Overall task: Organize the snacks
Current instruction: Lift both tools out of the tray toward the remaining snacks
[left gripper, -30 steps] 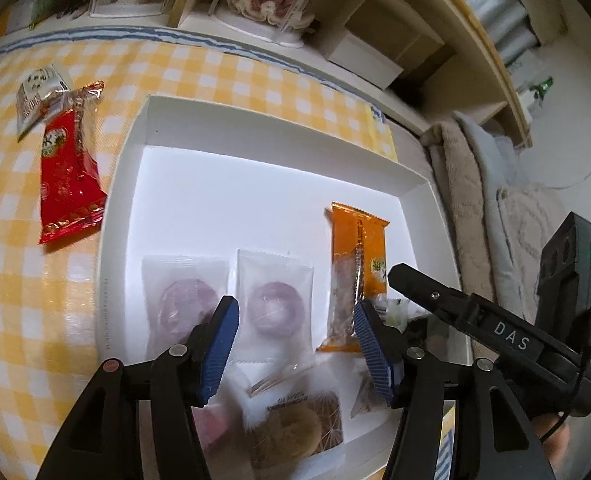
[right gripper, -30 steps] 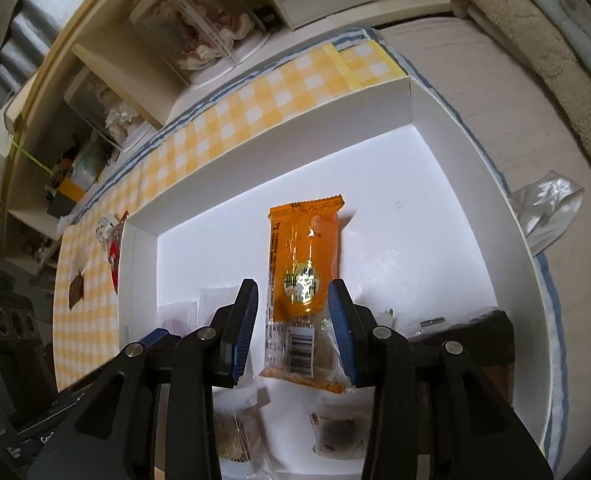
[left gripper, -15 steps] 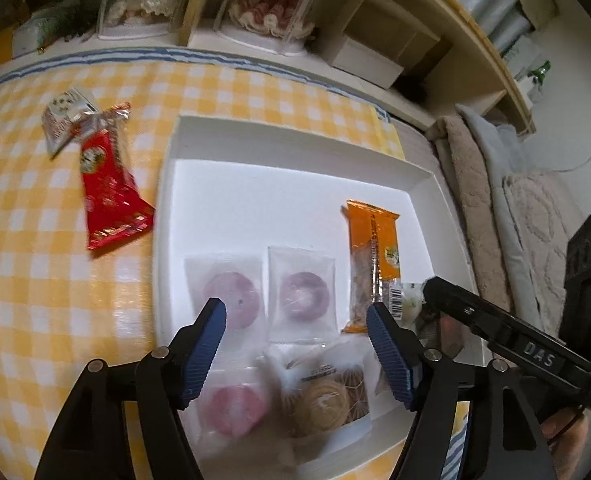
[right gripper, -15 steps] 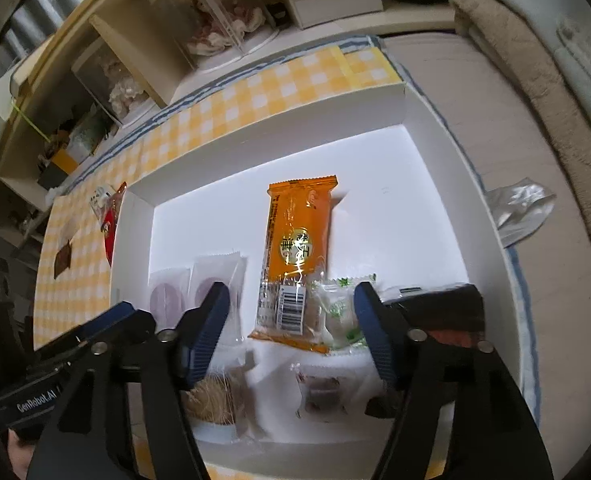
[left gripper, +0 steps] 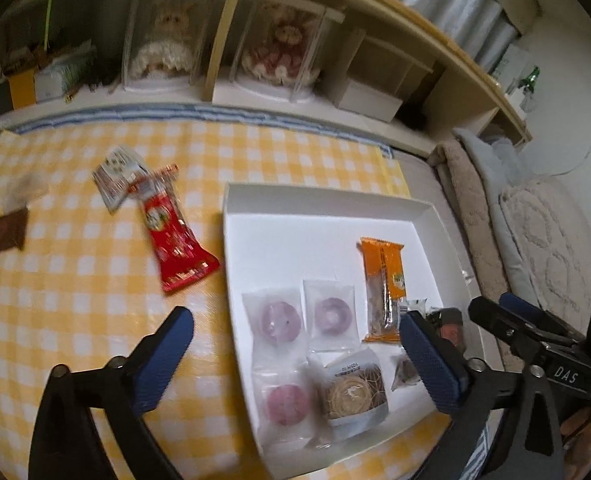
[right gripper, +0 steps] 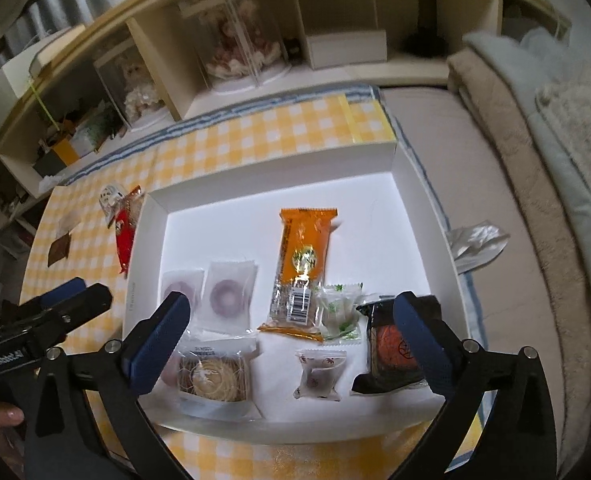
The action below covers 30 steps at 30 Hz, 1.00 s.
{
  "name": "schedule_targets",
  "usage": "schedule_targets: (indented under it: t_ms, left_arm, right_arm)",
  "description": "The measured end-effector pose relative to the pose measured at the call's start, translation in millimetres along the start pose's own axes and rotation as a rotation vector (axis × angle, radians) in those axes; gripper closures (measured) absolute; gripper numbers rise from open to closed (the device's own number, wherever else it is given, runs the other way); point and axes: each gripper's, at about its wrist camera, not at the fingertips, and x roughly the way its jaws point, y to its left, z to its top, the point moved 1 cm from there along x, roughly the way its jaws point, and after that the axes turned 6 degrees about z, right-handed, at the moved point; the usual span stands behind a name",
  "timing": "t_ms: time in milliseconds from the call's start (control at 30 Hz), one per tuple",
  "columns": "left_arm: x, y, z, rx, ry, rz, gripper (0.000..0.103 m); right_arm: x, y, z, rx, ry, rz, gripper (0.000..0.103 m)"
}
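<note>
A: Where are the snacks?
B: Most lie in the white tray (right gripper: 399, 168); the orange packet (right gripper: 305, 256) sits mid-tray, a red packet (left gripper: 173, 244) outside on the checked surface (left gripper: 75, 288).
A: The claws?
B: Left claw (left gripper: 295, 356) and right claw (right gripper: 291, 344) both opening, gripping nothing.

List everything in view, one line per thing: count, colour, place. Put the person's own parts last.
white shallow cardboard box: one, white, on the checked cloth.
orange foil snack bar: one, orange, middle of the box.
clear packets with purple rings: two, side by side, left of the bar.
clear packet with a pink ring: one, box's near left.
clear pack with a brown nest-like cake: one, near edge.
green-and-white packet: one, beside the bar's near end.
small clear packet: one, near edge.
black packet: one, near right corner.
red foil packet: one, on the cloth left of the box.
white printed packet: one, by the red one.
brown square packet: one, far left.
yellow-and-white checked cloth: one.
left gripper: opening, nothing between.
right gripper: opening, nothing between.
</note>
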Motion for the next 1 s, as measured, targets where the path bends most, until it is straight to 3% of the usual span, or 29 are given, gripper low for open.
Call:
schedule_targets:
  t_ms: [533, 800, 1000]
  left_arm:
    - [-127, 53, 12, 0.068, -0.163, 0.047, 0.000]
    - [-171, 116, 9, 0.040, -0.199, 0.106, 0.000]
    - [-190, 168, 7, 0.018, -0.241, 0.194, 0.000]
  right_arm:
    - [-61, 62, 18, -0.093, -0.196, 0.027, 0.000]
    - [-51, 108, 24, -0.146, -0.243, 0.081, 0.000]
    - [-35, 145, 28, -0.177, -0.256, 0.137, 0.000]
